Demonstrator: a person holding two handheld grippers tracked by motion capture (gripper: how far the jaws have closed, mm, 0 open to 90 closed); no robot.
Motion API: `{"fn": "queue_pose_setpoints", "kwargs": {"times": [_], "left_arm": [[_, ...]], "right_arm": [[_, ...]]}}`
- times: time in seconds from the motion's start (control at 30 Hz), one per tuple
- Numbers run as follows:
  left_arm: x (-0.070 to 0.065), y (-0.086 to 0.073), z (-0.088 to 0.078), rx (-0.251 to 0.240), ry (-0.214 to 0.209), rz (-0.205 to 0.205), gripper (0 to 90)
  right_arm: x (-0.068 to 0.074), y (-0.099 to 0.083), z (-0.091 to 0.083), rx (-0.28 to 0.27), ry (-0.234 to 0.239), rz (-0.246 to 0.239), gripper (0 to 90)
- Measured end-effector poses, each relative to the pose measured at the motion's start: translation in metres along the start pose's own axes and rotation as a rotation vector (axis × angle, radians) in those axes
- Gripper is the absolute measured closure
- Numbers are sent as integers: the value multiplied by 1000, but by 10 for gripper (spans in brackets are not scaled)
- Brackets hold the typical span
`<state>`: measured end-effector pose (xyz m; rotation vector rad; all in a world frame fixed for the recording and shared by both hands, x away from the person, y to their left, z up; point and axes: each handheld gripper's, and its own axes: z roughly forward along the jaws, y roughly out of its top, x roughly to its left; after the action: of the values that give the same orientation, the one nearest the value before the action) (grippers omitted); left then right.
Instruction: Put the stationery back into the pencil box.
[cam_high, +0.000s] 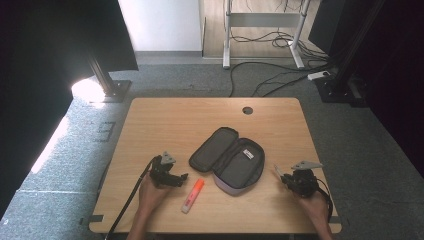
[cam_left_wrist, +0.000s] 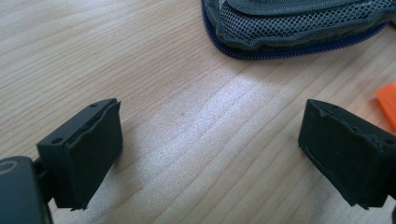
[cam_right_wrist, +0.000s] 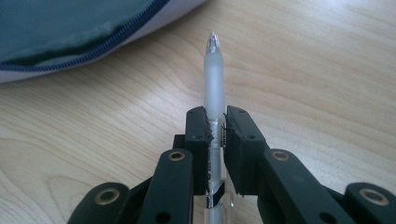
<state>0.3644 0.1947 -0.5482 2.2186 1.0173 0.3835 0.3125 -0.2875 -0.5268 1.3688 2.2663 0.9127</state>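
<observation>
A grey pencil case (cam_high: 230, 157) lies unzipped and spread flat in the middle of the wooden table (cam_high: 165, 115). An orange highlighter (cam_high: 193, 195) lies in front of it, a little to the left. My left gripper (cam_high: 181, 178) rests on the table to the left of the highlighter, its jaws wide apart over bare wood (cam_left_wrist: 210, 140) and the case's edge (cam_left_wrist: 289, 28) just beyond. My right gripper (cam_high: 281, 178) sits to the right of the case, shut on a clear frosted pen (cam_right_wrist: 214, 79) whose tip sticks out past the pads toward the case (cam_right_wrist: 70, 32).
A round cable hole (cam_high: 247, 110) sits near the table's far edge. Beyond the table, on grey carpet, stand a dark stand foot (cam_high: 114, 90), white desk legs (cam_high: 227, 35) and loose cables (cam_high: 280, 75).
</observation>
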Motion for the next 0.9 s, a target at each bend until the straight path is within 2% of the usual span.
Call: {"fn": "queue_pose_setpoints", "kwargs": {"times": [0.67,0.9], "left_arm": [[0,0,0,0,-1,-1,61],[0,0,0,0,1,0,61]], "right_arm": [[4,31,-13,-40,8,-26,781],[11,44,-14,-40,20,-50,781]]}}
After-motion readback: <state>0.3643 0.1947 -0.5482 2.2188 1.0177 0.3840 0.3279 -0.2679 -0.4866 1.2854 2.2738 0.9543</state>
